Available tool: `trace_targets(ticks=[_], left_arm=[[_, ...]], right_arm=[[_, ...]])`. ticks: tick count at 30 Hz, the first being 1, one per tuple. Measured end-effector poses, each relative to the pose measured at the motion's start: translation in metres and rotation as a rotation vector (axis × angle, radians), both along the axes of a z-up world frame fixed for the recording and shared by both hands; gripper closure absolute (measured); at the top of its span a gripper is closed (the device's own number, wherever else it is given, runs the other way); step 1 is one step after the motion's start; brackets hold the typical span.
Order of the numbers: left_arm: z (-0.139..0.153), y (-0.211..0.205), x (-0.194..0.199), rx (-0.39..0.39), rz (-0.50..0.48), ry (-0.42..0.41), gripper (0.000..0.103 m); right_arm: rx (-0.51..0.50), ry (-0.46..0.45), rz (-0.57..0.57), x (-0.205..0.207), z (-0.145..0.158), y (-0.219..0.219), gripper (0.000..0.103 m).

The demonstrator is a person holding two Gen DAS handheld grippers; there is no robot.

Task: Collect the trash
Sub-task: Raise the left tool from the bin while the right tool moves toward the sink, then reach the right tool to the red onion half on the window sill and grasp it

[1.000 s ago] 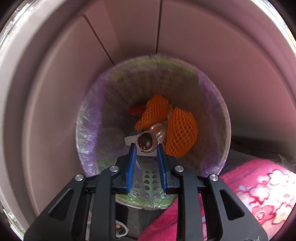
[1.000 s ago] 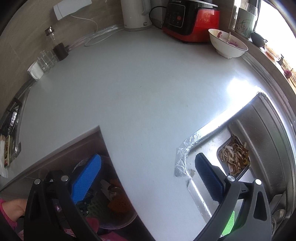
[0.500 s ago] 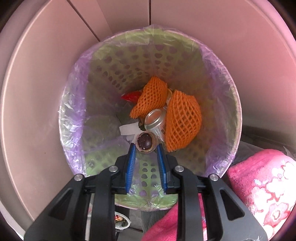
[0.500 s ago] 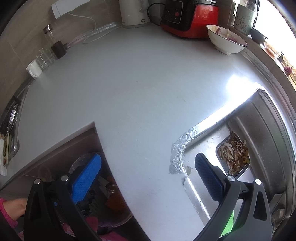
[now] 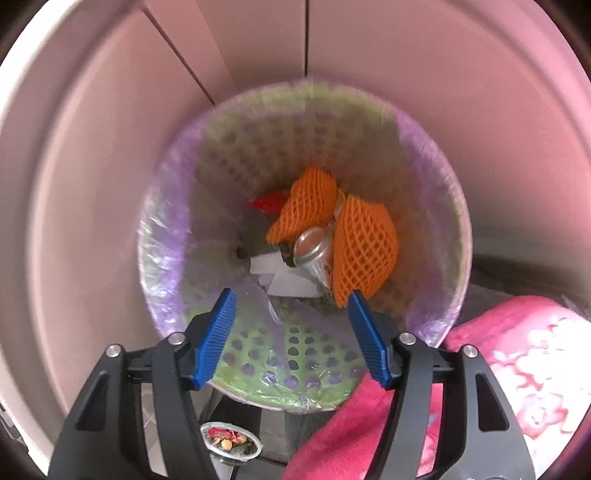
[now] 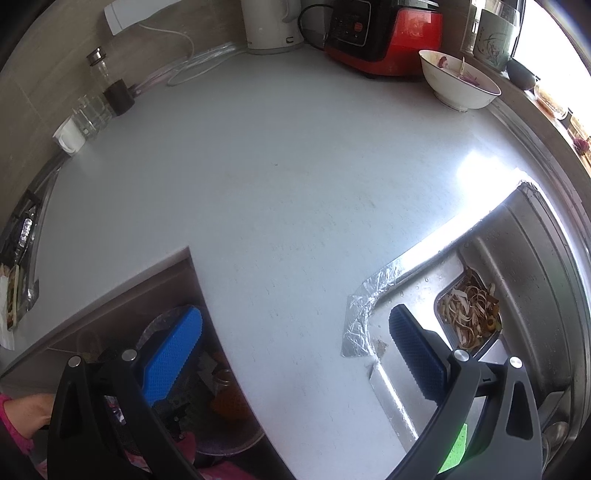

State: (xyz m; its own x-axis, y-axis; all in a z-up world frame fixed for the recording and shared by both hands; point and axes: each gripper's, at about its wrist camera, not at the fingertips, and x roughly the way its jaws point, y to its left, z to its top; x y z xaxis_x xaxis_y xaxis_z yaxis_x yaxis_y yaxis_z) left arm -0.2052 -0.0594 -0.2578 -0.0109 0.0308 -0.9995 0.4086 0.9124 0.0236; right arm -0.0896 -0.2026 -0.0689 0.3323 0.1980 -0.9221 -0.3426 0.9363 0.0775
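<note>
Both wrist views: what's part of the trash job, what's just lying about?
Job:
- bin, lined
- in it: orange nets, can, paper
- left gripper, open above bin
- peelings in sink tray

Lying about:
- kettle
- red cooker
- bowl
- jars

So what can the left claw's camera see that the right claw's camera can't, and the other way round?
Only the left view shows the left claw, jaws just opened with nothing between them, red scrap and white card.

Only the right view shows the right claw, open above the grey countertop, steel sink, white bowl and red cooker.

Both show the lined waste basket holding orange foam netting and a can.
</note>
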Motion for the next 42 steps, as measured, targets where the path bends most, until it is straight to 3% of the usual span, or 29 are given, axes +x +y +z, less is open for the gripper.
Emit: trace_targets(ticks=[11,19,27,33,42], left_arm=[[0.106,-0.007,0.035,-0.053,0.015,-0.203,0.017],[0.169,-0.016,0.085,-0.050,0.053,-0.339,0.015],[0.232,-0.032,0.137,-0.097,0.103,-0.469,0.013],[0.262,-0.060,0.174,-0.137,0.092,-0.531,0.012],[0.282,-0.112,0.217,-0.194,0.086,-0.565,0.012]], right_arm=[[0.014,-0.041,-0.042,0.010,0.016,-0.015,0.002],[0.014,-0.110,-0.101,0.019,0.042,-0.034,0.002],[0.009,-0.185,-0.161,0.030,0.067,-0.056,0.002],[-0.012,-0.258,-0.223,0.043,0.089,-0.082,0.002],[-0.048,-0.332,-0.316,0.064,0.112,-0.126,0.002]])
